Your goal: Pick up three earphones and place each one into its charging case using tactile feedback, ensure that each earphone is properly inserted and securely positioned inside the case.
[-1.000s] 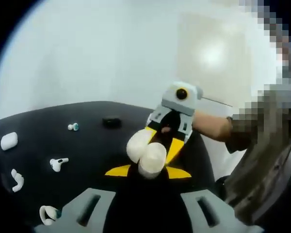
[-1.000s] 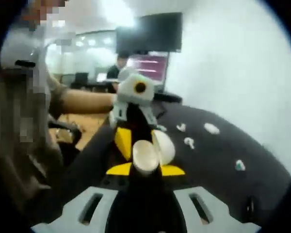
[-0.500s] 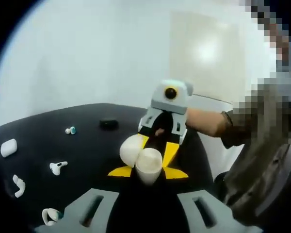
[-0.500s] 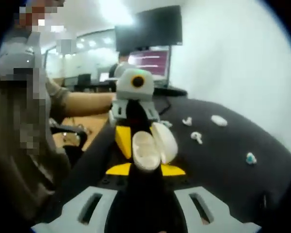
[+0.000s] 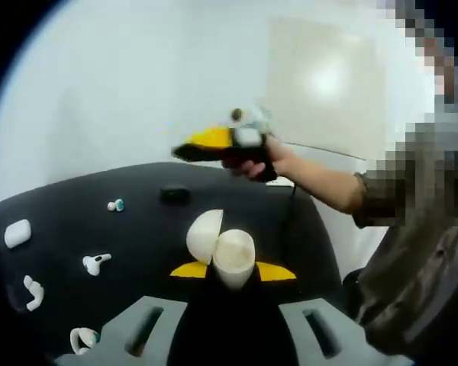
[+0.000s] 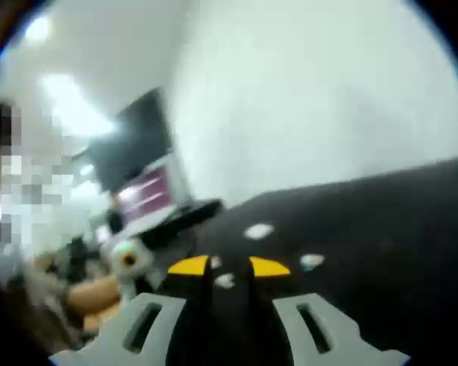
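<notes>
My left gripper [image 5: 233, 271] is shut on a white charging case [image 5: 235, 258], held upright with its lid [image 5: 204, 235] swung open to the left. On the black table [image 5: 137, 229] lie a teal-tipped earbud [image 5: 116, 204], a white earphone [image 5: 95, 263], another white earphone [image 5: 33, 291] and a white and teal piece [image 5: 80, 338]. The right gripper [image 5: 185, 151] is raised above the table's far side in a hand, pointing left. In the blurred right gripper view its jaws stand apart, and the right gripper [image 6: 229, 267] holds nothing I can make out.
A closed white case [image 5: 15, 232] rests at the table's left edge and a small black case [image 5: 174, 195] further back. The person's sleeve [image 5: 412, 229] fills the right. From the right gripper, small white pieces [image 6: 258, 230] dot the table, and the left gripper [image 6: 126, 259] shows low left.
The right gripper has pulled back from the open case, risen and swung to point left. The left gripper still holds the case in place.
</notes>
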Available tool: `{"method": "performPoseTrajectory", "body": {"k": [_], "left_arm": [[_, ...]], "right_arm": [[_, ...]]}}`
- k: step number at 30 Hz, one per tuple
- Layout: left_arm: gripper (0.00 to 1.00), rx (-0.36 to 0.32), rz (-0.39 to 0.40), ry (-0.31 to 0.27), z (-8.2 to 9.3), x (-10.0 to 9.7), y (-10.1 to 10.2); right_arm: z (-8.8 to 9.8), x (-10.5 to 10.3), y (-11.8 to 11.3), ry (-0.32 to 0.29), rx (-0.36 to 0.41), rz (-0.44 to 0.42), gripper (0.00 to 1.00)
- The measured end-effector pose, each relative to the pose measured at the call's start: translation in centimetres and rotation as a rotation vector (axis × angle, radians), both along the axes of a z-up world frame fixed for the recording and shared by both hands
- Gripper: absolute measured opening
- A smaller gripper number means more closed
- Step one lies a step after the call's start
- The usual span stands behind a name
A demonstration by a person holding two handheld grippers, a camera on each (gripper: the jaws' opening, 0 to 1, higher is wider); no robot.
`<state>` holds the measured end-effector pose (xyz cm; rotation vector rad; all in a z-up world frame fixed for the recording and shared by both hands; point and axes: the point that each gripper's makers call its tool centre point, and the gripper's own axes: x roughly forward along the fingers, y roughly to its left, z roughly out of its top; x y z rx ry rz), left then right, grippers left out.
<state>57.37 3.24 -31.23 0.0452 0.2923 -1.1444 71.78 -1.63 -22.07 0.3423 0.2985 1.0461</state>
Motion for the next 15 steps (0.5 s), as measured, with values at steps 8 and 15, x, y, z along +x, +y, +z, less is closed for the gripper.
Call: {"method": "performPoseTrajectory", "body": {"k": [8, 15], "left_arm": [[0.18, 0.008, 0.024, -0.021, 0.1, 0.2, 0.2], [0.18, 0.009, 0.028, -0.030, 0.1, 1.0, 0.6]], "right_arm": [[-2.8, 6.5, 1.8, 0.022, -0.230, -0.060, 0.21], [-7.8, 7.8, 2.5, 0.095, -0.534, 0.026, 0.14]]}}
